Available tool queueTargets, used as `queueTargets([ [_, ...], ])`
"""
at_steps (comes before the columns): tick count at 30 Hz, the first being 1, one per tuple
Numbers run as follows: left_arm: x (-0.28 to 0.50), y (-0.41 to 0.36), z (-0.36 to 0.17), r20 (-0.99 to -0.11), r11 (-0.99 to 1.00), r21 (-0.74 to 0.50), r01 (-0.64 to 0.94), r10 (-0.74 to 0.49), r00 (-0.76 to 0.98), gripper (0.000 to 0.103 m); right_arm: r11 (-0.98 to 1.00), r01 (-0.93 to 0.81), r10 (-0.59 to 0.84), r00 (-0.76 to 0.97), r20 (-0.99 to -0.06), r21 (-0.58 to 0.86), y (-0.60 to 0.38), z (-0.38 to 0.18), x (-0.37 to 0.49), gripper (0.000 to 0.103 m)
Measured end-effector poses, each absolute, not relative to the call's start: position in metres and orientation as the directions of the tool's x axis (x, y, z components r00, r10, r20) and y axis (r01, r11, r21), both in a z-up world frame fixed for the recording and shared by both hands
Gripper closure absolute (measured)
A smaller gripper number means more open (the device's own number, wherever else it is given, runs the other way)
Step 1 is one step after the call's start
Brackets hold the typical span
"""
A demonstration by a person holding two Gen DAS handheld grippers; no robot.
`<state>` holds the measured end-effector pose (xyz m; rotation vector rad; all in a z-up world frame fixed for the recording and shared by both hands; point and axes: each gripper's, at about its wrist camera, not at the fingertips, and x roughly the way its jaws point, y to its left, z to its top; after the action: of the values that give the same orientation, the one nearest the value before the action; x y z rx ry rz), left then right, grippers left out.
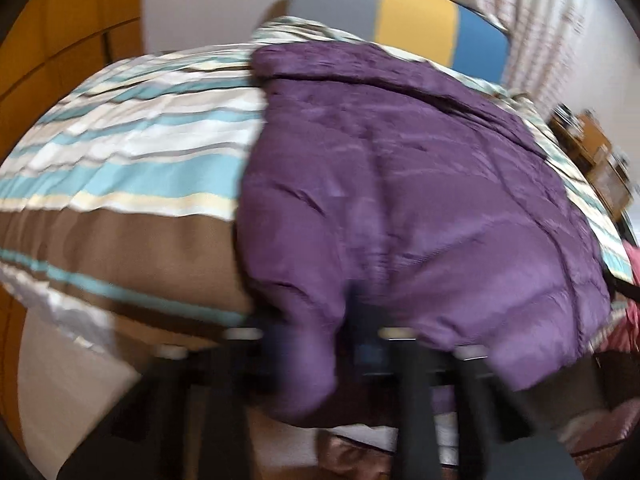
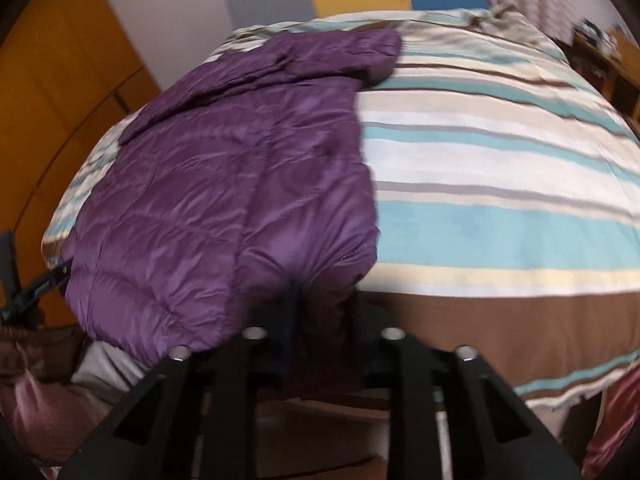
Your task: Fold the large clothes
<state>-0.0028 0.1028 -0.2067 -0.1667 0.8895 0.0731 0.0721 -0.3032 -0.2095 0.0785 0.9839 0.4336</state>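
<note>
A purple quilted puffer jacket (image 1: 400, 184) lies spread flat on a bed with a striped cover (image 1: 132, 168), its collar toward the headboard. In the left wrist view the jacket's near hem bunches over my left gripper (image 1: 340, 320), whose jaws are shut on that hem near its left corner; the picture is blurred. In the right wrist view the jacket (image 2: 224, 184) fills the left half of the bed cover (image 2: 500, 184). My right gripper (image 2: 304, 304) is shut on the hem's right corner, with the fabric puckered at the fingertips.
A headboard (image 1: 416, 20) with grey, yellow and blue panels stands behind the bed. An orange wooden wardrobe (image 2: 60, 80) is on the left, a curtain (image 1: 560, 20) and a cluttered wooden side table (image 1: 592, 152) on the right. Pink cloth (image 1: 628, 332) hangs by the bed's near edge.
</note>
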Motion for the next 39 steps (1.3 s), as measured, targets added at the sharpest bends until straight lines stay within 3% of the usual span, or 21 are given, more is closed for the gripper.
queueTargets([
  [3,0.001,0.089,-0.202,-0.768,0.993,-0.067,-0.099,0.012,0.641,0.096,0.905,-0.351,0.398,0.495,-0.772,0.241,-0.294,-0.208,0.069,0.097],
  [12,0.009,0.103,-0.155,-0.664,0.979,-0.179,-0.099,-0.047,0.746,0.097,0.888,-0.351,0.456,0.588,-0.668,0.297,-0.294,-0.171,0.085,0.098],
  [21,0.072,0.123,-0.103,-0.550,0.964,-0.254,-0.080,-0.076,0.832,0.097,0.881,-0.303,0.468,0.670,-0.576,0.364,-0.290,-0.138,0.141,0.098],
  [30,0.166,0.142,-0.092,-0.567,0.965,-0.242,-0.105,-0.053,0.822,0.097,0.879,-0.231,0.449,0.694,-0.563,0.417,-0.283,-0.129,0.223,0.098],
  [39,0.240,0.162,-0.115,-0.627,0.965,-0.211,-0.153,-0.013,0.779,0.097,0.893,-0.155,0.405,0.684,-0.607,0.422,-0.282,-0.147,0.302,0.098],
])
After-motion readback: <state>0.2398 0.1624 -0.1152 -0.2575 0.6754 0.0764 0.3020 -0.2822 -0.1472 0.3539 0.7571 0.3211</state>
